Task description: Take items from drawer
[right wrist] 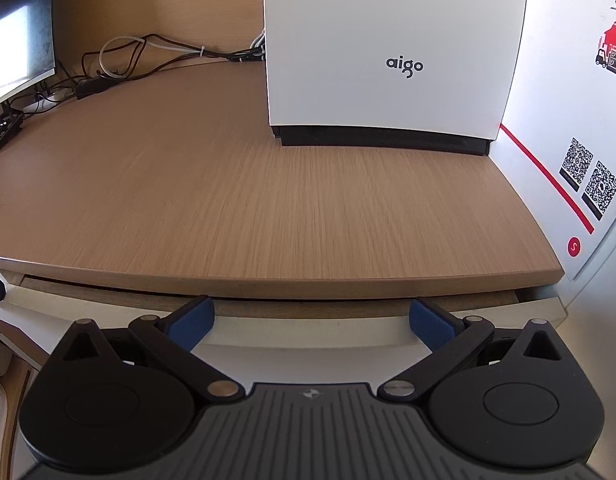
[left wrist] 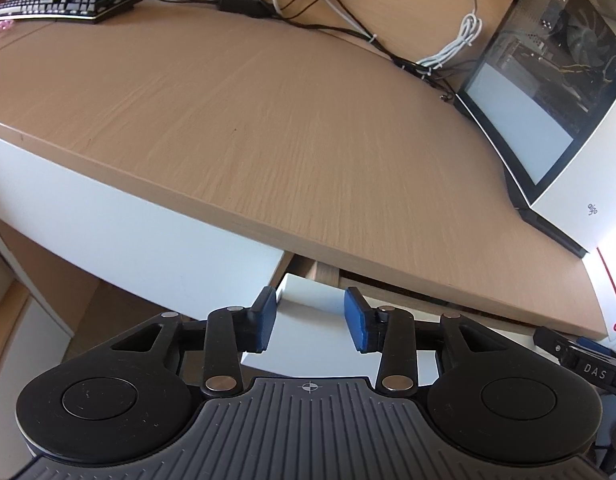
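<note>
A white drawer (right wrist: 308, 336) sits under the front edge of the wooden desk (right wrist: 268, 208), pulled out a little so that a narrow gap shows. Its inside is hidden and no items can be seen. My right gripper (right wrist: 311, 325) is wide open just in front of the drawer's top edge, its blue pads (right wrist: 192, 324) apart and holding nothing. In the left wrist view my left gripper (left wrist: 313, 320) is open, and the left corner of the drawer front (left wrist: 304, 296) lies between its fingers without being pinched.
A white aigo computer case (right wrist: 388, 60) stands at the back right of the desk, with a glass side (left wrist: 548, 100). A keyboard (left wrist: 64, 0) and tangled cables (left wrist: 308, 12) lie at the back. A monitor (right wrist: 16, 40) is at the left, a white printed board (right wrist: 580, 168) at the right.
</note>
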